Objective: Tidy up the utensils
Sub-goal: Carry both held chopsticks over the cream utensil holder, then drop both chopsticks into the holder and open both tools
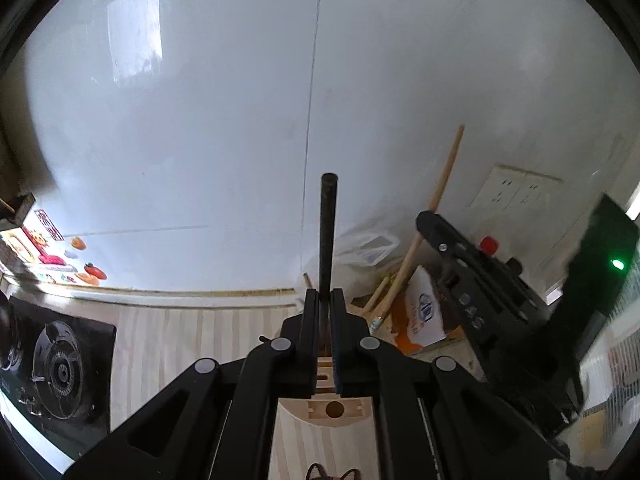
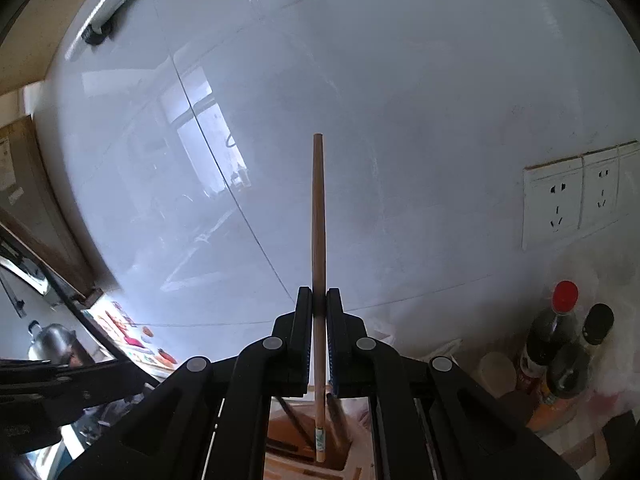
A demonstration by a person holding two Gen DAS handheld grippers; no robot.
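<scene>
My left gripper (image 1: pixel 325 300) is shut on a black stick-like utensil (image 1: pixel 328 224) that stands upright above a wooden holder block (image 1: pixel 334 408) with slots and a round hole. My right gripper (image 2: pixel 319 300) is shut on a light wooden chopstick (image 2: pixel 318 208), held upright, its lower end over a wooden holder (image 2: pixel 308 444) that has dark utensils in it. The right gripper also shows in the left wrist view (image 1: pixel 472 276), holding the wooden chopstick (image 1: pixel 444 176) at a slant.
A white tiled wall (image 1: pixel 240 120) fills the background. A gas stove (image 1: pixel 56 368) lies at the left. Wall sockets (image 2: pixel 576 196), sauce bottles (image 2: pixel 556 328), a cardboard box (image 1: pixel 424 312) and a plastic bag stand at the right. A kettle (image 2: pixel 50 344) sits at far left.
</scene>
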